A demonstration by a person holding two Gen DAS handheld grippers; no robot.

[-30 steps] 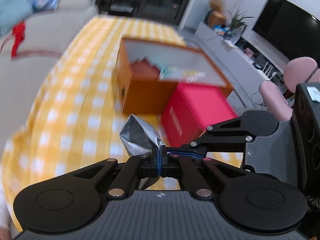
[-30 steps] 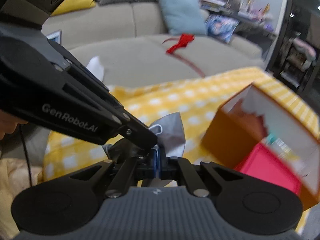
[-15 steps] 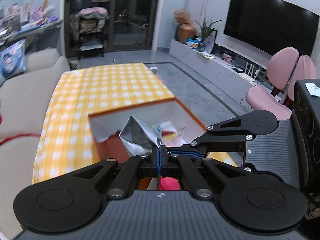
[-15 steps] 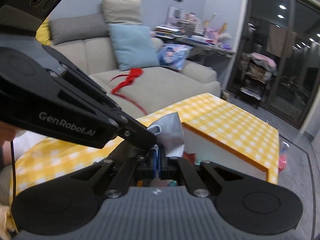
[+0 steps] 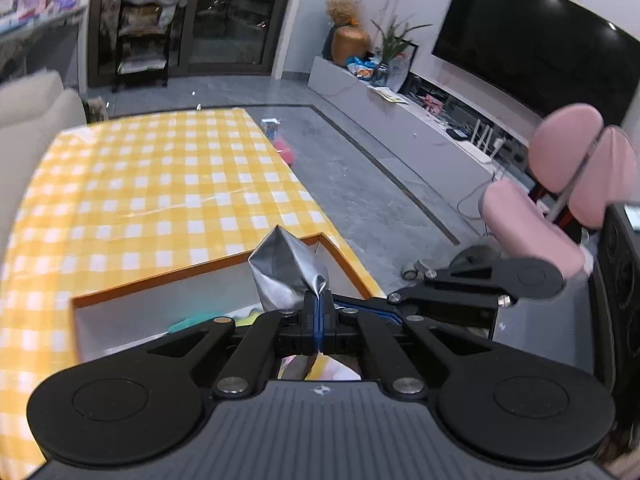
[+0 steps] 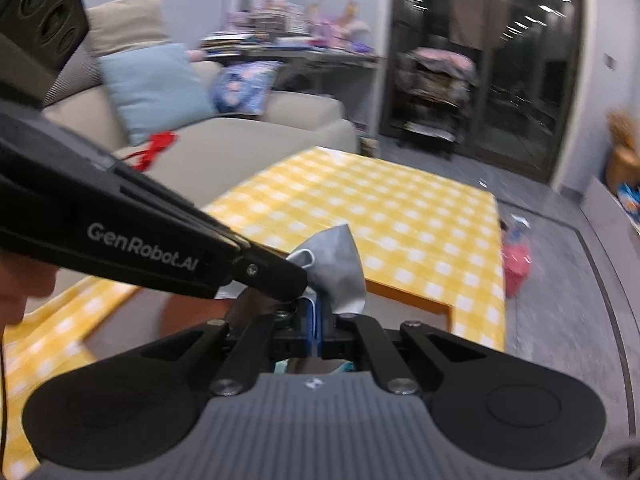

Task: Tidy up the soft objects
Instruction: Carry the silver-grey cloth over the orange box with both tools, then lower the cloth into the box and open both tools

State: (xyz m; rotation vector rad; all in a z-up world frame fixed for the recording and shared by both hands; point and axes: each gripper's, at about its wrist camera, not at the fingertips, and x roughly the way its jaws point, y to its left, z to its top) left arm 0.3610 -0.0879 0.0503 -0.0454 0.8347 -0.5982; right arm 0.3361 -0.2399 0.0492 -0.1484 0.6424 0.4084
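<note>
Both claws were clamped tight on one crumpled silver-grey cloth (image 5: 286, 270), the left claw (image 5: 319, 300) and right claw (image 6: 316, 312) pinching it side by side over the open orange box (image 5: 200, 272) on the checked desk (image 5: 160, 184), seemingly poised to drop it inside.

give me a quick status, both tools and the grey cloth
Left tool and right tool both shut on the grey cloth. Cloth held over the open orange box on the yellow checked table. Nothing in the way.
</note>
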